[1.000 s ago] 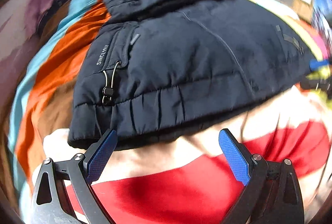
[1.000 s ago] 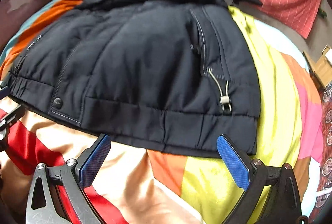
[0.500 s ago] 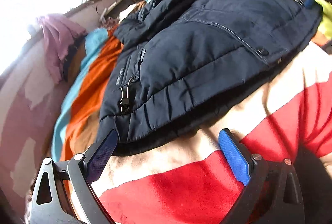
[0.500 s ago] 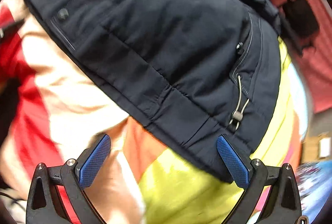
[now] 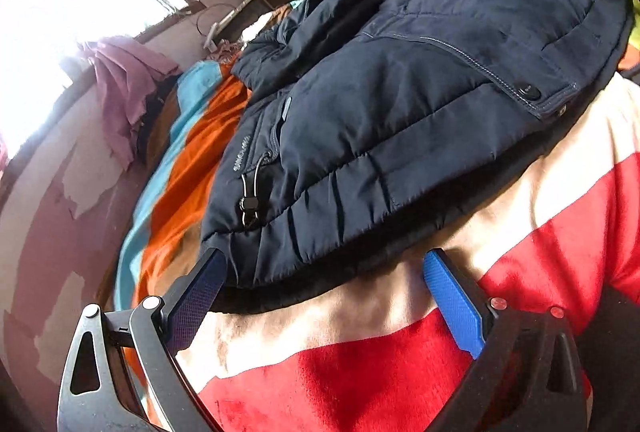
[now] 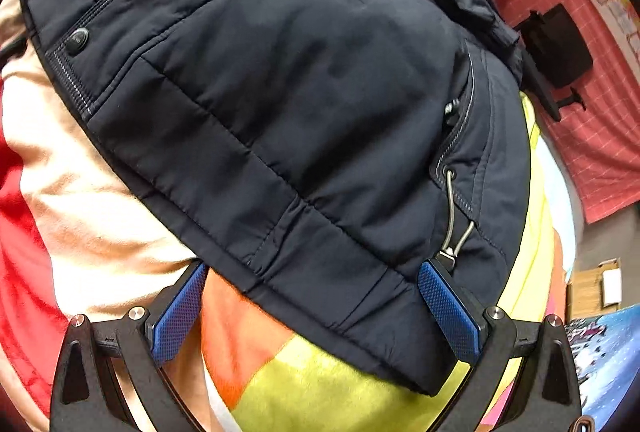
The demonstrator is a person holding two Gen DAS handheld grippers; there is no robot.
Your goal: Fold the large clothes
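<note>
A dark navy padded jacket (image 5: pixel 400 120) is seen spread over a bed covered by a multicoloured striped blanket (image 5: pixel 520 252), filling the centre and upper right of the left wrist view and most of the upper frame in the right wrist view (image 6: pixel 300 92).

Compared with a second ago, both tools have been brought down and in toward the hem. The left hand-held gripper (image 5: pixel 324 284) is held wide, its left finger now set against the lower left corner of the jacket, beside the drawcord toggle (image 5: pixel 249 204), while its right finger lies over bare cream blanket; nothing is clamped. The right hand-held gripper (image 6: pixel 312 296) is likewise spread wide, and the hem band now runs between its fingers, where earlier it lay well above them. Its right finger is placed just below the other cord toggle (image 6: pixel 448 254). Both views have also been tilted since then, so the jacket appears slanted in the frame.

From this it is judged that the approach is nearly finished and that the two bottom corners are about to be pinched, so the hem can be lifted and carried toward the collar at the top of the frames. Whether each finger is under the fabric or only beside it cannot be told. The thick padding may slip if only the outer layer is caught.
</note>
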